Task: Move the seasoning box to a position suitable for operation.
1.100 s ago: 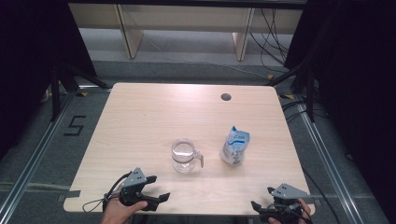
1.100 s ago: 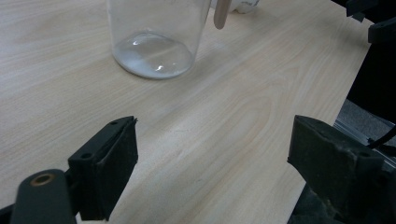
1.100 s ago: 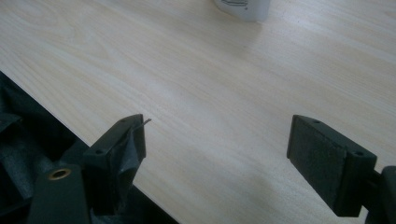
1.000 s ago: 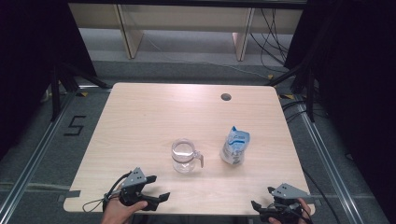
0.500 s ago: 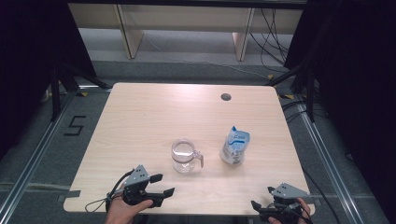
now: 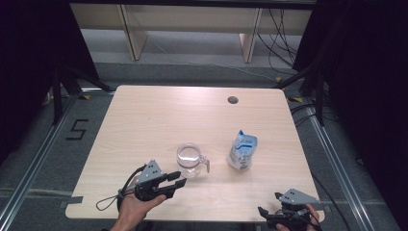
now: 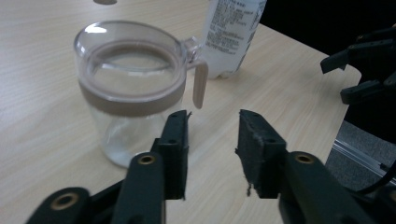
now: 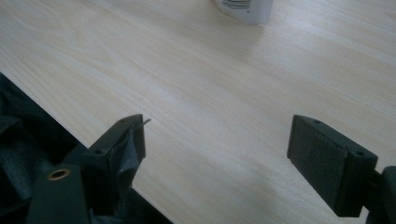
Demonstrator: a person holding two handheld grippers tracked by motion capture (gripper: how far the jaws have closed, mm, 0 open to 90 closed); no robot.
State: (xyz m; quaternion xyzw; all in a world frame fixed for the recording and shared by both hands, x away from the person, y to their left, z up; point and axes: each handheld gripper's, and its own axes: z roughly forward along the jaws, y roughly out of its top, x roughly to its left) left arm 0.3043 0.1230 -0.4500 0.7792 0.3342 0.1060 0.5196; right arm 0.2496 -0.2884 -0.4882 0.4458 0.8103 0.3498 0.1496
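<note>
The left gripper (image 6: 174,184) hovers at about seven o'clock of the clear cup (image 6: 191,160), its jaws having just been narrowing to a modest gap with nothing between them; in the left gripper view the cup (image 7: 133,91) stands just beyond the left gripper's (image 7: 212,126) tips and slightly to eleven o'clock of them, its handle (image 7: 200,84) pointing toward two o'clock. The step in hand looks like a reach for the cup, and doing it well probably means choosing the target early: the body is far wider than the present gap, so either the jaws reopen to straddle the wall, or the narrowed jaws go for the thin handle tab, approached square so the pads close on its flat faces rather than its edge. The cup is transparent plastic, cylindrical, smooth and glossy, with a beige band ringing it below the rim and a matching beige strip on the handle; it is likely light and may skid on the table, so a slow, level closure seems wise. The cup sits near the middle of the pale wood-grain table (image 6: 144,120), with a white and blue pouch (image 6: 241,150) at its three o'clock, standing upright, soft-sided and printed. The right gripper (image 6: 272,215) rests at the table's near edge at five o'clock, its jaws spread wide and empty over bare matte laminate (image 8: 224,84).
</note>
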